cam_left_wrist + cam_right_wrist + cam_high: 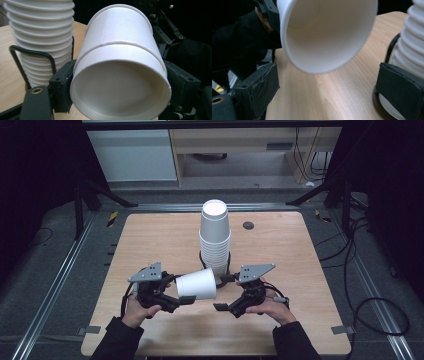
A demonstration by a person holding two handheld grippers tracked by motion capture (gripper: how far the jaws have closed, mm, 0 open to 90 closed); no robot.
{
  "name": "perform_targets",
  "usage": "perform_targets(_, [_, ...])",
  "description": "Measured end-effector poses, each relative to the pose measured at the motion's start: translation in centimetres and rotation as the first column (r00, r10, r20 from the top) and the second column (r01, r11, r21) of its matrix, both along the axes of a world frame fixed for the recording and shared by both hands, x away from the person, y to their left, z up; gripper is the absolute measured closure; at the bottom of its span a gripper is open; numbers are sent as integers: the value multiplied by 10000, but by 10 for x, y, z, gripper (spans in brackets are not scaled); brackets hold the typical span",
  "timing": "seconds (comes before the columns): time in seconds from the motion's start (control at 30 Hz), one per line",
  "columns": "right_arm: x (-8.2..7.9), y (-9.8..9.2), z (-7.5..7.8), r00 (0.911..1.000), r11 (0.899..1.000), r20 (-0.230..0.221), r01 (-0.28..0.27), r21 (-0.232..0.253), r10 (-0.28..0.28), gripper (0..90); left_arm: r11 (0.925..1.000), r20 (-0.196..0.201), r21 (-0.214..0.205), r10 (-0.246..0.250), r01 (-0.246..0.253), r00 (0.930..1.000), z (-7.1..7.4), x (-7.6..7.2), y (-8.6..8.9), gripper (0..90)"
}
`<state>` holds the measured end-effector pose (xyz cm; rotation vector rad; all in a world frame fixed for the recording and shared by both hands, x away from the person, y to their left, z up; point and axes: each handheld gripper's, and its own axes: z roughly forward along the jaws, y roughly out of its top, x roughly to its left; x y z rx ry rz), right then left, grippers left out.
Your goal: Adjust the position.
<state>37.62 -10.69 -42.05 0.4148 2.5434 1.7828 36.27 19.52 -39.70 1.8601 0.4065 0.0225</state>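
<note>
Left hand-held gripper [179,296] clamps a single white paper cup [196,284] lying sideways, held above the light wooden desk [280,250], mouth toward the right hand-held gripper [226,292]. Right jaws spread apart, gripping nothing. Tall stack of white paper cups [215,237] stands upside down in a black wire holder [17,53] just behind.

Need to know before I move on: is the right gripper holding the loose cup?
No, the cup sits on its side in the left gripper, while the right gripper is open beside it.
</note>
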Motion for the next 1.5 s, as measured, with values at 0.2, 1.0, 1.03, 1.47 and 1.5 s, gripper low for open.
perform_targets(0.2, [-1, 5, -3, 9991, 9993, -164, -381, -43, 380, 47, 9992, -88, 124, -373, 374, 9993, -2, -2, -6, 215])
perform_targets(1.0, [-4, 14, -9, 9923, 9924, -309, -1207, -220, 1200, 64, 9868, -608, 762, -1382, 1427, 9885, -14, -3, -23, 216])
perform_targets(1.03, [-4, 14, -9, 9922, 9923, -293, -1219, -206, 1213, 68, 9865, -637, 756, -1404, 1451, 9880, -14, -3, -22, 216])
perform_targets(1.47, [-1, 2, -5, 9962, 9951, -170, -863, -480, 856, 75, 9896, -557, 1043, -940, 995, 9940, -8, -1, -14, 177])
perform_targets(1.5, [-1, 0, -4, 9966, 9952, -144, -813, -543, 806, 75, 9878, -565, 1233, -890, 954, 9944, -8, -1, -13, 171])
